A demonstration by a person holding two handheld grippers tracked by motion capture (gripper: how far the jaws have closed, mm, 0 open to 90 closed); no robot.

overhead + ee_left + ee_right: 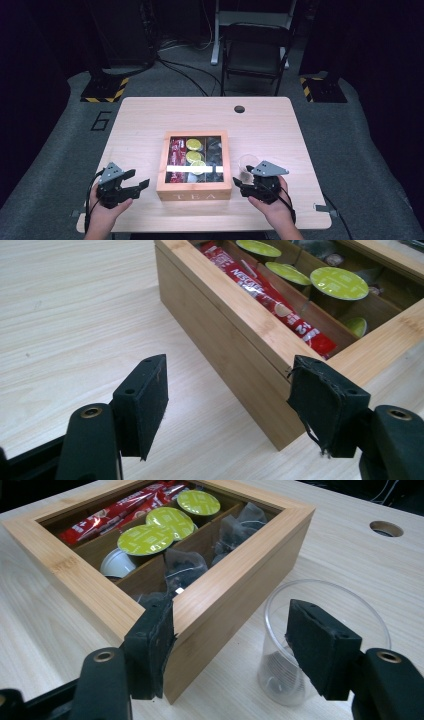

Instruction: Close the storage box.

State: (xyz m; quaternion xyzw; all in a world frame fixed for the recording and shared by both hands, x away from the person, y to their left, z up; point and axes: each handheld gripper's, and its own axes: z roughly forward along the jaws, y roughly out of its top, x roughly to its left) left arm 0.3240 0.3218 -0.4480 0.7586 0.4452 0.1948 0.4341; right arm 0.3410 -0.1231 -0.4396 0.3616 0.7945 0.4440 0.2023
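- A wooden tea box [194, 192] sits mid-bench towards the near edge, its compartments holding red sachets [270, 295], green pods [146, 539] and dark tea bags [182, 567].
- A clear cup [300, 645] stands just beside its right wall, seemingly ready for filling.
- The left gripper [131, 186] and right gripper [248, 187] flank it, jaws wide, holding nothing.

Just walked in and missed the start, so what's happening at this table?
A person holds a tool in each hand at a wooden table. Both tools are open and grip nothing. The left tool sits left of a wooden tea box holding red sachets, green-lidded capsules and dark tea bags. The right tool is by the box's right side, next to a clear plastic cup.
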